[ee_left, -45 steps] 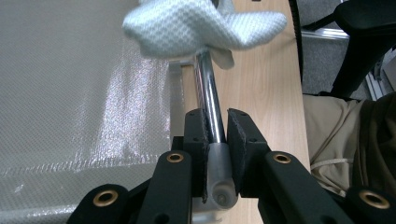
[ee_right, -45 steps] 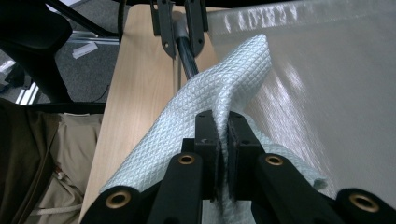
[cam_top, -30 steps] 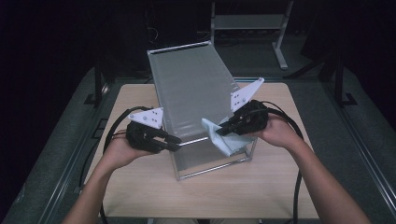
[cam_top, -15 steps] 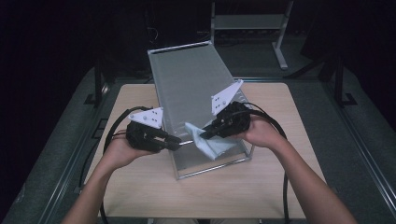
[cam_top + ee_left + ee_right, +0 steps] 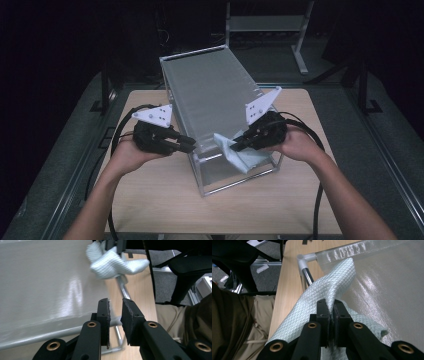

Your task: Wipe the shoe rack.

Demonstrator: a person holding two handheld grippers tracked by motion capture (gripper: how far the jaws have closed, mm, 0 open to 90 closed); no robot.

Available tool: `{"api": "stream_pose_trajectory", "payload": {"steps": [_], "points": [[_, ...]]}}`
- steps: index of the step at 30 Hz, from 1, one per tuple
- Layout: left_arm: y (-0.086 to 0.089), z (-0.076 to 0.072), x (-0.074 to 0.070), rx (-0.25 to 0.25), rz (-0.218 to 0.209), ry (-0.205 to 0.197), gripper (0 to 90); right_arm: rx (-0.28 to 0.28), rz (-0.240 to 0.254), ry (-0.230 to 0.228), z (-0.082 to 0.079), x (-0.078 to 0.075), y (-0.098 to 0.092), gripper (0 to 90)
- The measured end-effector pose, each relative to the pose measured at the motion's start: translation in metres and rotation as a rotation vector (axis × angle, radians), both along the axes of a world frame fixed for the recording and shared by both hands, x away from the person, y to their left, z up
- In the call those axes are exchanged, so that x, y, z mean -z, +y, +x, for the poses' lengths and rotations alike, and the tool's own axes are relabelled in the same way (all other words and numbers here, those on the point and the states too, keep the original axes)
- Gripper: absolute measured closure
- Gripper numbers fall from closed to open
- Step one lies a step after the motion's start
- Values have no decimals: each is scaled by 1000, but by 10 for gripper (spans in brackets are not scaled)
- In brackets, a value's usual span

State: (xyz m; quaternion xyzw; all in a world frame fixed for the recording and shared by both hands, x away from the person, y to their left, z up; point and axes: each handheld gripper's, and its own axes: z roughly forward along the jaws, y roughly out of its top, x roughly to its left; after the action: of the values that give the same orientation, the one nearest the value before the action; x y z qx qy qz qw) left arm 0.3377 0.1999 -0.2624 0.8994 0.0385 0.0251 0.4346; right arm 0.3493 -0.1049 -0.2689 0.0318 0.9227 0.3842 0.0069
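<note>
A metal-framed box [image 5: 210, 100] with cloudy panels lies on the wooden table [image 5: 150, 195]. My right gripper [image 5: 235, 146] is shut on a pale quilted cloth [image 5: 242, 156] and presses it onto the box's top panel near the front corner. In the right gripper view the cloth [image 5: 332, 287] bulges out from between the closed jaws [image 5: 332, 302] over the panel [image 5: 392, 285]. My left gripper [image 5: 189, 145] rests at the box's left edge. Its jaws [image 5: 115, 302] stand a little apart, have just opened slightly, and hold nothing. The cloth [image 5: 115, 263] lies ahead of them.
Black cables loop from both grippers across the table. A metal rack [image 5: 265, 22] stands on the floor behind the table. The box's frame tube [image 5: 123, 286] runs just past the left jaws. A black chair base [image 5: 190, 267] is off the table's edge.
My right gripper swept the cloth leftward over the panel, then back to the right. The left gripper stayed at the box's left edge.
</note>
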Motion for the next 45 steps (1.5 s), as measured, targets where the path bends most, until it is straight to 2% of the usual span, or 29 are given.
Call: {"api": "stream_pose_trajectory", "payload": {"steps": [5, 9, 14, 17, 19, 24, 30, 39, 45], "points": [[-11, 11, 3, -9, 4, -2, 760, 5, -8, 16, -7, -1, -20, 847], [-17, 20, 6, -9, 3, 13, 758, 2, -7, 28, -12, -1, -31, 848], [-26, 31, 9, -18, 12, 15, 747, -5, -12, 43, -17, -1, -40, 847], [-29, 38, 12, -24, 22, 26, 740, -11, -13, 54, -18, -1, -46, 849], [-30, 40, 14, -19, 11, 39, 737, -9, -11, 55, -18, -1, -49, 850], [-32, 41, 15, -2, 4, 70, 780, -1, 3, 65, -15, 1, -56, 851], [-34, 39, 15, 6, 7, 69, 755, 3, 2, 64, -13, 1, -59, 851], [-35, 35, 15, 37, 17, 92, 758, 27, 8, 56, -12, 1, -67, 851], [-34, 29, 15, 43, 18, 85, 761, 34, 6, 53, -8, 1, -66, 852]]}}
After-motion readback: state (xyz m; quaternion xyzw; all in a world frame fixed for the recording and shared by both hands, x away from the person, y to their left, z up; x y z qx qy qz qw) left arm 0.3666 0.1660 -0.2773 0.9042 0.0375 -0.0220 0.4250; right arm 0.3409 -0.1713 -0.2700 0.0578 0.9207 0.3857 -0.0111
